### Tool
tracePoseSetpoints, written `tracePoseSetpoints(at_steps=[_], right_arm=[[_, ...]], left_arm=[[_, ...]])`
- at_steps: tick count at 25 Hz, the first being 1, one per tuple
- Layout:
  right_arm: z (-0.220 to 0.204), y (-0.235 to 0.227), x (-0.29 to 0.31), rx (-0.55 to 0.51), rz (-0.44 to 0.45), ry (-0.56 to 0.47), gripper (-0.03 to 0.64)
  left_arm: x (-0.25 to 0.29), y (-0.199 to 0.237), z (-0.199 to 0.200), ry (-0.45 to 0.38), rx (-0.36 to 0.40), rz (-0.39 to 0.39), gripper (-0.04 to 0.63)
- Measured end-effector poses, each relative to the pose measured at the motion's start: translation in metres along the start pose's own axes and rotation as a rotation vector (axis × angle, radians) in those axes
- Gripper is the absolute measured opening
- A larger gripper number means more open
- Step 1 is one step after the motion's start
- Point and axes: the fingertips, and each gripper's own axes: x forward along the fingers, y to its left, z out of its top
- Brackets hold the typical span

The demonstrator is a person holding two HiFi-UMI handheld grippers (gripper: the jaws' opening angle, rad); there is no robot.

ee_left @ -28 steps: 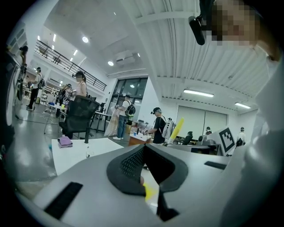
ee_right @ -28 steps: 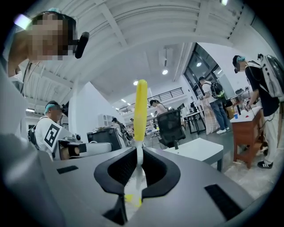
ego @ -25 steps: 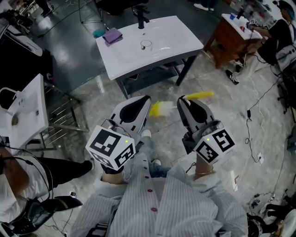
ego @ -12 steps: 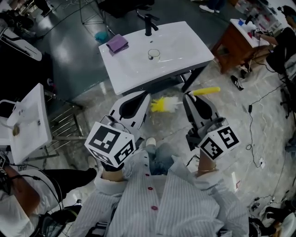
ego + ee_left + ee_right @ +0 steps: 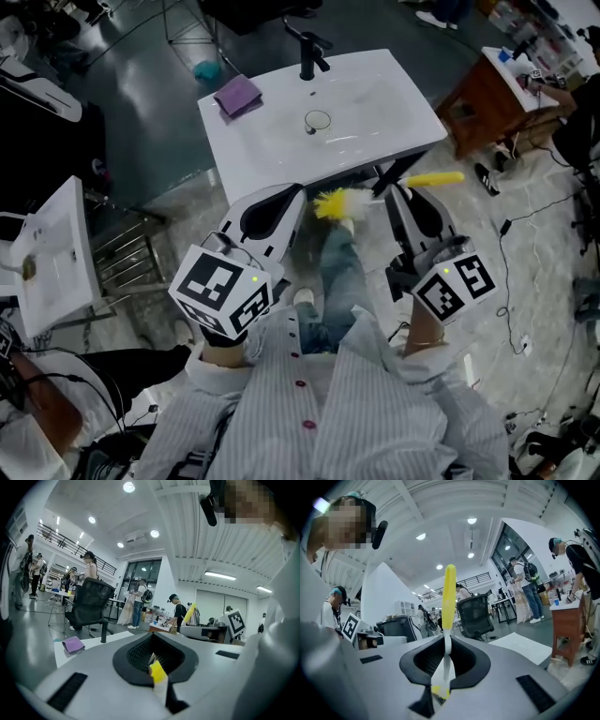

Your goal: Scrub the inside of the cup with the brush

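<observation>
White sink (image 5: 375, 98) ahead, no cup seen. Brush (image 5: 330, 202) held crosswise: bristle end pinched in closed fingers of left gripper (image 5: 299, 196), handle clamped in those of right gripper (image 5: 391, 191).

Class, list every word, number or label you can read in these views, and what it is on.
None readable in any view.
Marker cubes on left gripper and right gripper: square patterns, no letters.
No print visible on brush or white sink.
Items on wooden table: too small.
</observation>
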Motion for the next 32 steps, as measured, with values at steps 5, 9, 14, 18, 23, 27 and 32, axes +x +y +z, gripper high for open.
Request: tracePoseSetpoints(at_steps=[5, 9, 14, 18, 23, 27, 32], right_arm=[[0.011, -0.043, 0.051, 0.008, 0.036, 0.009, 0.058], [0.026, -0.083, 0.097, 0.009, 0.078, 0.03, 0.058], [0.051, -0.144, 0.146, 0.016, 0.141, 0.06, 0.058], [0.067, -0.183, 0.187, 0.02, 0.217, 0.089, 0.058], [0.085, -0.219, 0.229, 0.033, 0.309, 0.123, 0.058], [0.086, -0.233, 0.255, 0.037, 0.377, 0.148, 0.058], [0.081, -0.234, 0.285, 0.052, 0.412, 0.176, 0.058]], left_arm=[[0.051, 0.036, 0.009, 0.0, -0.001, 0.037, 0.008], [0.1, 0.065, 0.02, -0.001, -0.016, 0.079, 0.008], [0.172, 0.094, 0.038, 0.005, -0.037, 0.147, 0.008], [0.221, 0.117, 0.053, 0.001, -0.041, 0.217, 0.008], [0.267, 0.139, 0.064, 0.006, -0.061, 0.297, 0.008], [0.283, 0.156, 0.062, 0.004, -0.076, 0.369, 0.008], [0.284, 0.183, 0.058, 0.034, -0.082, 0.42, 0.008]])
